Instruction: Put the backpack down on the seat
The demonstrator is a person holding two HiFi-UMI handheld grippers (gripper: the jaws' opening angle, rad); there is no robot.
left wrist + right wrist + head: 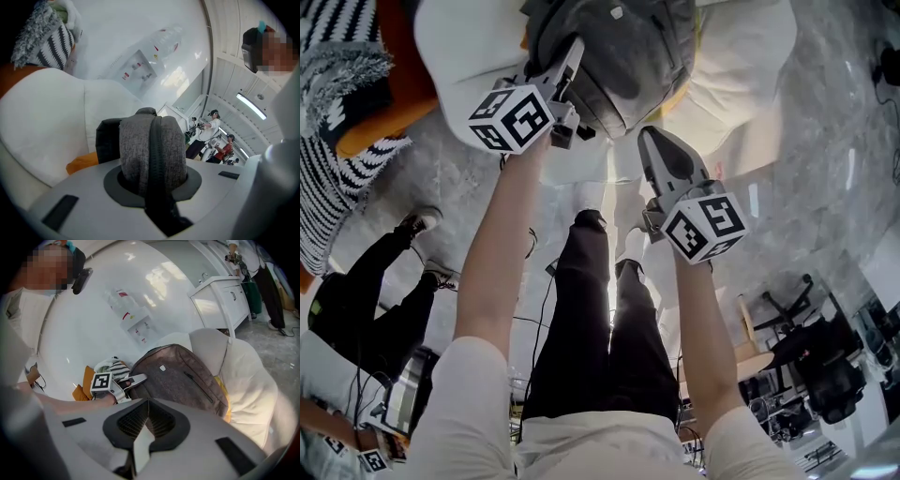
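Left gripper clamping grey felt backpack strap, right gripper closed empty, puffy white seat

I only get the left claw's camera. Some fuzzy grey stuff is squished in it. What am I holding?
Observer: Part of a grey fabric backpack. The right gripper view shows the whole bag, with your left claw shut on its edge.
Operator: Is it on the seat?
Observer: It is up against the white cushioned seat. I cannot tell whether its weight rests there.
Operator: And my other claw?
Observer: In the head view the right claw is shut and empty, apart from the bag.
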